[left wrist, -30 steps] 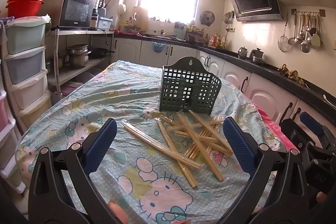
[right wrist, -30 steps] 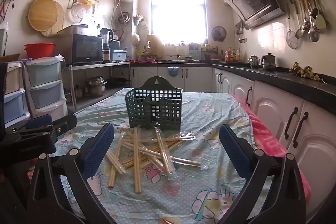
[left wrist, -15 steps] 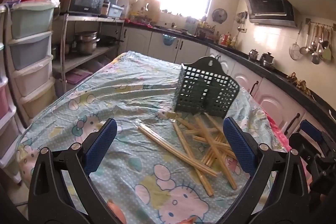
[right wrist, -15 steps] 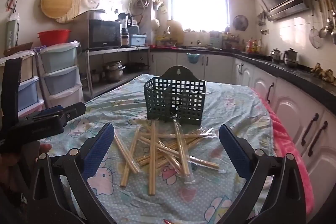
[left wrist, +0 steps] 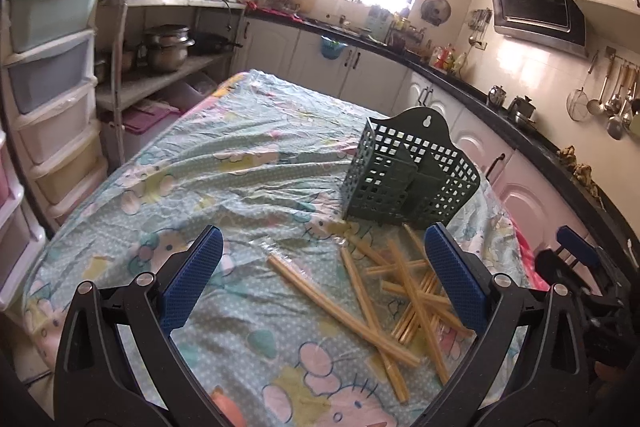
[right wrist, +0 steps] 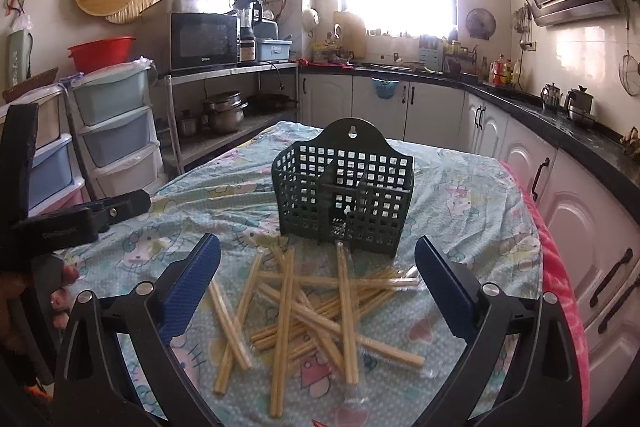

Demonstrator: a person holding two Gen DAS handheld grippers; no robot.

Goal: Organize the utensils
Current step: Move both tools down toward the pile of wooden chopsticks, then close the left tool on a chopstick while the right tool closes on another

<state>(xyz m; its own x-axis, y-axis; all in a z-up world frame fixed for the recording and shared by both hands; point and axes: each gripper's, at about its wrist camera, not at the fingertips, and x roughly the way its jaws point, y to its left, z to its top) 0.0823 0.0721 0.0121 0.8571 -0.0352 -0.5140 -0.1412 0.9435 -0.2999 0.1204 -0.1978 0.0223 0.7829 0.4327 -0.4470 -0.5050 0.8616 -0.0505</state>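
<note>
The task is judged to be at its opening: no chopstick has yet been put in the basket (right wrist: 342, 191), which stands upright on the table (right wrist: 472, 195) with both compartments showing nothing inside. The chopsticks (right wrist: 308, 311) lie in a loose, crossed heap on the cloth just in front of the basket, several sealed in clear wrappers. The right gripper (right wrist: 318, 291) is held above the heap with its jaws spread wide, though they have just been closing a little, and nothing is between the pads. The left gripper (left wrist: 320, 287) is likewise spread and empty, off to the left of the heap. Next, one pair must be singled out, pinched near its middle and lifted clear. The near ends of some chopsticks are hidden behind the gripper arms, and how many pairs are stacked cannot be counted.
</note>
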